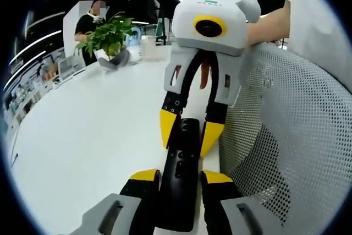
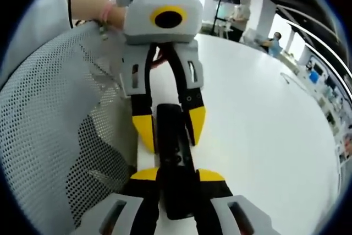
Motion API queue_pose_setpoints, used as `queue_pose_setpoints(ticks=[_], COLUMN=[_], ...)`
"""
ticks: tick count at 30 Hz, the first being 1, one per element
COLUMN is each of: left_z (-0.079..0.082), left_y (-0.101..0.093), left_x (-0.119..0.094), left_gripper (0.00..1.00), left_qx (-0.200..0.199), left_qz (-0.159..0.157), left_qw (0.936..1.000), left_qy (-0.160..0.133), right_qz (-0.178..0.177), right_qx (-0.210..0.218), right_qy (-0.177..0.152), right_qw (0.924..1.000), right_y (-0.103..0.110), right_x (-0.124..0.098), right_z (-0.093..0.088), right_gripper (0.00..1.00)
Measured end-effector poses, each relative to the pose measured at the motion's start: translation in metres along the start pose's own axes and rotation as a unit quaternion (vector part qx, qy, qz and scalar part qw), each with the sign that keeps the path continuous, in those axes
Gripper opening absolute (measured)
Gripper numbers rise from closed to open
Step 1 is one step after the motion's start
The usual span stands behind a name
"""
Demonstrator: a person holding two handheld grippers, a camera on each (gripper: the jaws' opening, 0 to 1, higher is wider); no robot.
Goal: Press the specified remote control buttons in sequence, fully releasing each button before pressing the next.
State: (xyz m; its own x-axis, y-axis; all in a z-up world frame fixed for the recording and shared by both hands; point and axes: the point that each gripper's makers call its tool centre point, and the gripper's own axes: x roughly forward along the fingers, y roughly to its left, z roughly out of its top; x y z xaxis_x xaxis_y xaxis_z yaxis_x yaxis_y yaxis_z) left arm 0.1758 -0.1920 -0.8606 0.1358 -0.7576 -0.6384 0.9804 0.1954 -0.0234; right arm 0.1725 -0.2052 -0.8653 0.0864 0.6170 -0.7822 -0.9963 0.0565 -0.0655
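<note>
Open office, dark ceiling with strip lights; broad white table (image 1: pixel 93 136) curving away. Potted green plant (image 1: pixel 109 36) at far edge, person in dark top (image 1: pixel 87 25) behind it. In right gripper view, same white table, two people (image 2: pixel 242 12) standing far off near a pillar. Grey mesh chair back (image 1: pixel 291 136) close against table edge.

Black remote control (image 1: pixel 181 174) lying lengthwise on table near the edge beside the chair, buttons up, held from both ends.

Left gripper (image 1: pixel 180 179): yellow-tipped jaws narrow, closed against both long sides of remote at near end. Right gripper (image 1: pixel 187 133) entering left gripper view from opposite side, white body with yellow-ringed lens, jaws straddling far end of remote, tips touching its sides. Bare forearm (image 1: pixel 269 26) and white sleeve behind it.

Right gripper view: own jaws pinching remote's near end, narrow gap taken up by the remote body; left gripper opposite, its yellow tips clasping far end. Wrist with pink band (image 2: pixel 105 12) behind the left gripper.

Which button is under contact: cannot tell.
</note>
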Motion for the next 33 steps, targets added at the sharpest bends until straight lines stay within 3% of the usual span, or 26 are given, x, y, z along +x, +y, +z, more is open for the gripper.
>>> queue_pose_setpoints(ticks=[8,12,19,22,26,30,33], left_z=[-0.001,0.015,0.031,0.047,0.057,0.074,0.087], left_y=[0.009,0.021,0.037,0.044,0.053,0.062,0.069], left_x=[-0.006,-0.013,-0.035,-0.047,-0.059,-0.075,-0.090], left_gripper=[0.42,0.49,0.64,0.73,0.84,0.92,1.00], left_qx=[-0.048,-0.075,-0.091,-0.073,-0.077,-0.081,-0.089], left_qz=[0.014,0.037,0.076,0.103,0.131,0.163,0.195], left_qw=[0.9987,0.9955,0.9892,0.9837,0.9782,0.9669,0.9527], left_qy=[-0.004,-0.046,-0.086,-0.128,-0.142,-0.179,-0.215], right_qz=[-0.006,-0.006,-0.006,-0.006,-0.006,-0.005,-0.006], right_qx=[0.000,0.011,0.016,0.016,0.016,0.018,0.018], right_qy=[-0.004,-0.008,-0.010,-0.009,-0.011,-0.013,-0.013], right_qw=[1.0000,0.9999,0.9998,0.9998,0.9998,0.9997,0.9997], right_y=[-0.002,-0.003,-0.004,-0.004,-0.003,-0.004,-0.004], right_x=[0.000,0.001,0.002,0.002,0.003,0.003,0.003], right_z=[0.002,0.002,0.002,0.002,0.002,0.002,0.003], right_gripper=[0.21,0.21,0.21,0.21,0.21,0.21,0.21])
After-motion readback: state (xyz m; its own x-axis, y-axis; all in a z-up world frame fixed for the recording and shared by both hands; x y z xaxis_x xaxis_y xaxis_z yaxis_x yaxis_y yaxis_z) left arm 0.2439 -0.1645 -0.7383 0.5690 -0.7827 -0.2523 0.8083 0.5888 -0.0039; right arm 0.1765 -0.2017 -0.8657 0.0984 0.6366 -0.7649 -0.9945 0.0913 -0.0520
